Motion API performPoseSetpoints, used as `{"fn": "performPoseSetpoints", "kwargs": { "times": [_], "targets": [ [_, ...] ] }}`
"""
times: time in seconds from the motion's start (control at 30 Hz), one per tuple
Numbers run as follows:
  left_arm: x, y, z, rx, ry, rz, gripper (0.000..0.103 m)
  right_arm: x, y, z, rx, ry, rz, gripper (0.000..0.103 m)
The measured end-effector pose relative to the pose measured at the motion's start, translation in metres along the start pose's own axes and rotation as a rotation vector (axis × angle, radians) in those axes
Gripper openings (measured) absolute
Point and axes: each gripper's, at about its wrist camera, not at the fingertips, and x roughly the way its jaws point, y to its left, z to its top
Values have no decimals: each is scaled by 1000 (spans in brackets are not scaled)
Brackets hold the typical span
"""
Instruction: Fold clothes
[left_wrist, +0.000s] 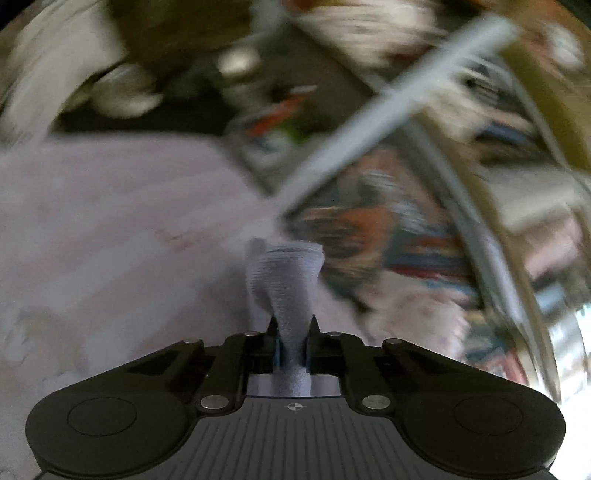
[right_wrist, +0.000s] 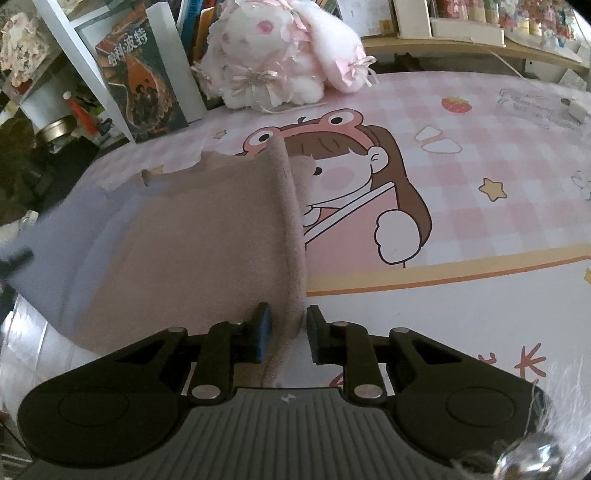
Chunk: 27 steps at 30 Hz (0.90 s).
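Observation:
A beige-pink fleece garment (right_wrist: 203, 240) lies over the left part of the cartoon-print table mat (right_wrist: 461, 184). Its right edge is raised in a fold that runs into my right gripper (right_wrist: 288, 321), which is shut on that edge. The left wrist view is heavily motion-blurred. There my left gripper (left_wrist: 293, 325) is shut on a bunched piece of pale cloth (left_wrist: 284, 273), and the rest of the pale garment (left_wrist: 110, 221) spreads out to the left beneath it. Whether both views show the same garment I cannot tell.
A white and pink plush toy (right_wrist: 280, 55) sits at the back of the mat beside an upright book (right_wrist: 144, 81). A white shelf post (right_wrist: 74, 55) and cluttered small items stand at the far left. Shelves of boxes line the back right.

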Motion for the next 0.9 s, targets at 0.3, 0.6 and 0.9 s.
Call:
{"fn": "performPoseSetpoints", "kwargs": {
  "times": [0.3,0.6,0.9],
  "targets": [
    [-12,-150,-76,578,83,-120,12,2,-11,1,-26,-4,75,18],
    [29,-175,-212,1128,445,-9,53,-13,-46,8,112,7,217,35],
    [-12,-163,-154,815,398,-177,57,-36,-75,21,299,15,459,57]
  ]
}}
